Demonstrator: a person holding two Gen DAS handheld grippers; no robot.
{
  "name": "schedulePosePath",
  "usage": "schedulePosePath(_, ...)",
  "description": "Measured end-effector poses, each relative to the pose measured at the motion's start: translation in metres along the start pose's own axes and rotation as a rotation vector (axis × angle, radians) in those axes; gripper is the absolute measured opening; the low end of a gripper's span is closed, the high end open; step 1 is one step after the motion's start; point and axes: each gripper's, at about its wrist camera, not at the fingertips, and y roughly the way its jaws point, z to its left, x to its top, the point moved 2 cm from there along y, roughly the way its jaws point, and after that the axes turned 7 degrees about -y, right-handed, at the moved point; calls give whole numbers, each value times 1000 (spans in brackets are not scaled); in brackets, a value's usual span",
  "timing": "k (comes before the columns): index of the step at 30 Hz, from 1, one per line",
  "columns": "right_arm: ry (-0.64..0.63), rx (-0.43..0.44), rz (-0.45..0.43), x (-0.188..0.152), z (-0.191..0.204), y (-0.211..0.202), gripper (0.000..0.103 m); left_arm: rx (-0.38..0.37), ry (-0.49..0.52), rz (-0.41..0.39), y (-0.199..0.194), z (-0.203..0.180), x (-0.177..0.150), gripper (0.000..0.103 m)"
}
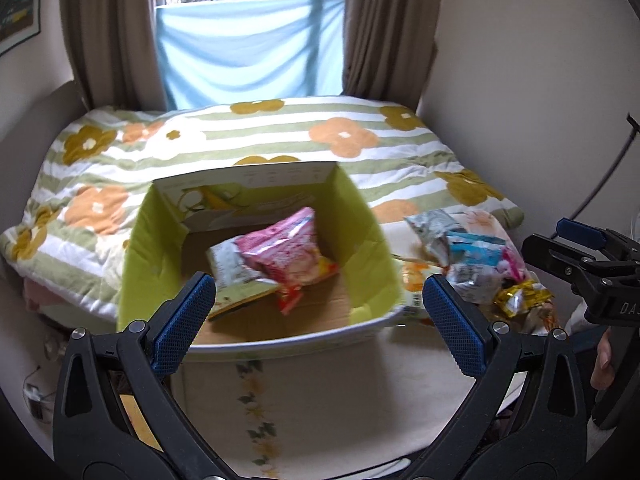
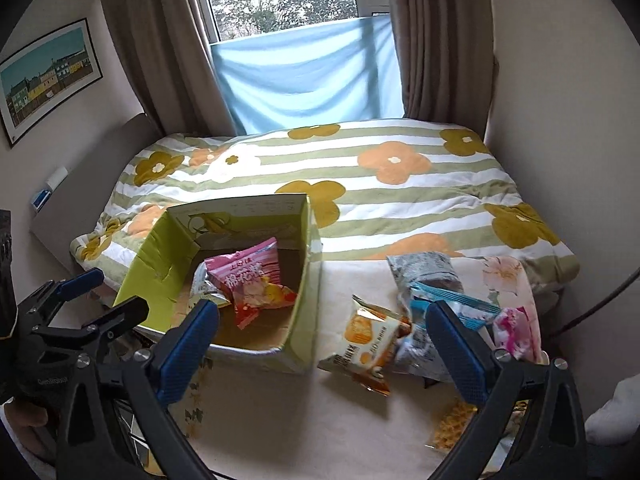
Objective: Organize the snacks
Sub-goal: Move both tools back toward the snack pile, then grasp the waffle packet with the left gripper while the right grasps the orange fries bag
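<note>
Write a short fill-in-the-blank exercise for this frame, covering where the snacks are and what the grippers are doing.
1. The pink snack packet lies inside the ____ cardboard box.
2. The orange snack packet lies outside the box, on its ____ side as seen in the right wrist view.
3. The left gripper and the right gripper both have their jaws ____ and hold nothing.

Missing words: green; right; open
</note>
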Motion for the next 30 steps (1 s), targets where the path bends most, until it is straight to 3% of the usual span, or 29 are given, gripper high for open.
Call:
schedulePosePath(8, 39, -39, 13, -55, -85, -48, 103, -47, 44, 28, -3, -99, -41, 103)
schedulePosePath(15, 79, -30, 69, -111, -148, -61, 103, -85, 66, 90, 16, -170, -86, 103)
schedulePosePath(24, 169, -11, 158, -176, -196, -33, 102, -127, 136, 216, 71, -228, -139, 103)
schedulePosePath(30, 253, 13, 209, -203, -217, 1, 88, -158, 211, 291, 117, -248, -163, 103)
